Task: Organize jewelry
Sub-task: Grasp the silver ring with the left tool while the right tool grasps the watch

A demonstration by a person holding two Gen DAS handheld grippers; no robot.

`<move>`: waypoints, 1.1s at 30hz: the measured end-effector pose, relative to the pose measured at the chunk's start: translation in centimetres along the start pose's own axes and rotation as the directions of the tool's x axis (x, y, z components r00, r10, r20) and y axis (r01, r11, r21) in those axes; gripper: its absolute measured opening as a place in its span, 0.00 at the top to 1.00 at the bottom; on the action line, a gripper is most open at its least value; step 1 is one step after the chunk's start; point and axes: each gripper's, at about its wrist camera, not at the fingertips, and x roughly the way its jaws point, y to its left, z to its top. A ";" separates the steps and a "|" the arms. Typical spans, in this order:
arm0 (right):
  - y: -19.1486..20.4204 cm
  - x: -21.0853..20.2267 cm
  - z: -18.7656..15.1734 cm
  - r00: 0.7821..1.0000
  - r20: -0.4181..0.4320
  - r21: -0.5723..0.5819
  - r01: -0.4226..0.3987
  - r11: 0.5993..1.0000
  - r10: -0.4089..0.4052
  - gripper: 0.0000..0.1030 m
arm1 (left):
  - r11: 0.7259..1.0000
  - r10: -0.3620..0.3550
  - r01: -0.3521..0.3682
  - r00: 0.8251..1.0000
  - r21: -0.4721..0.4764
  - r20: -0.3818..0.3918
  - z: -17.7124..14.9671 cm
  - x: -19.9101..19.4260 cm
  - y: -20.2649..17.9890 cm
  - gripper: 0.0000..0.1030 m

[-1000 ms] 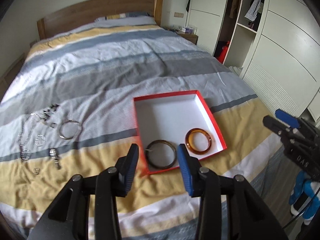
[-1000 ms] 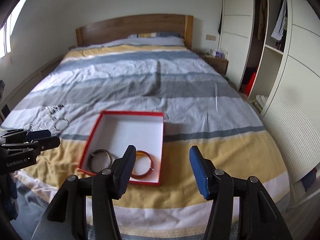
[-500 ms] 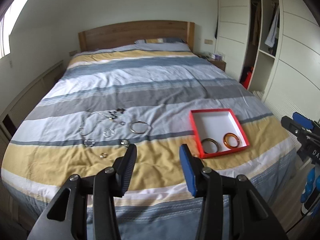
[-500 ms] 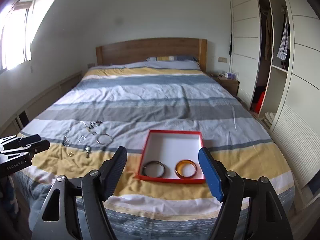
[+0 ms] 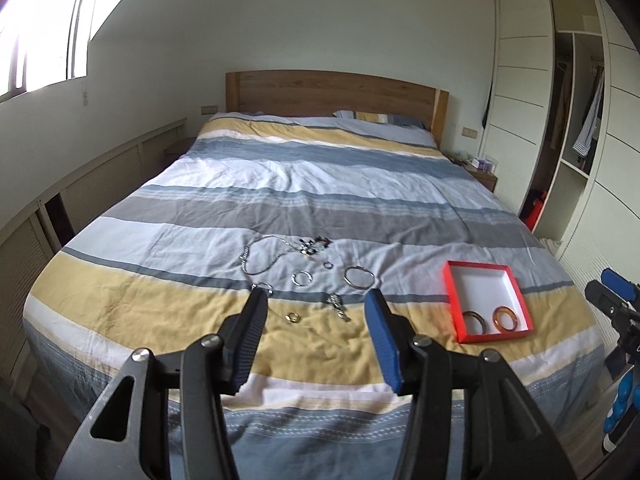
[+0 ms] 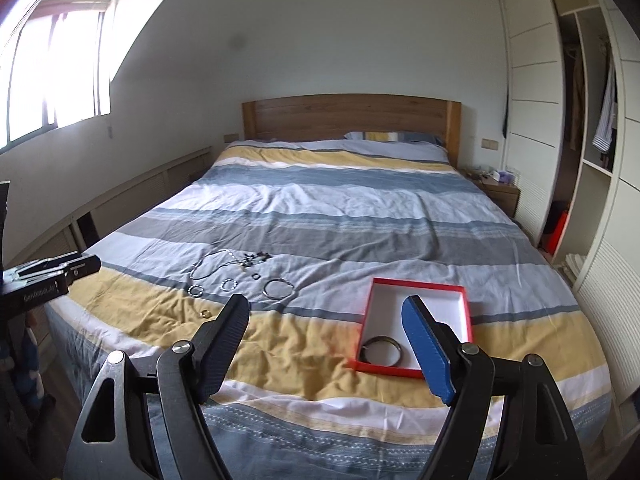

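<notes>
Lying beyond left claw (image 5: 316, 312): jewelry (image 5: 304, 264)

The left gripper (image 5: 316, 344) hung in the air tilted downward, its jaws just opened wider with nothing between them. The right gripper (image 6: 326, 350) was beside it, tilted downward too, jaws apart and empty.

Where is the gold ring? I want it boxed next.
In the left wrist view the gold ring lies alone on the yellow stripe of the bedspread, near the foot of the bed, left of the small chain bracelet and far left of the red box.
</notes>
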 end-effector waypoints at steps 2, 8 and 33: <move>0.7 0.2 0.2 1.000 0.005 -0.004 -0.023 1.000 0.023 0.29 | 1.000 0.028 -0.028 1.000 -0.004 0.002 0.1 0.2 1.3 0.53; 2.7 3.2 0.4 0.995 -0.031 -0.022 -0.091 0.996 0.090 0.39 | 0.996 0.063 -0.065 0.997 -0.054 -0.051 -0.7 3.3 5.2 0.53; 11.8 32.1 -5.2 0.857 -0.434 0.003 -0.307 0.952 0.278 0.62 | 0.993 -0.110 0.087 0.912 -0.076 -0.396 -8.7 30.8 5.9 0.63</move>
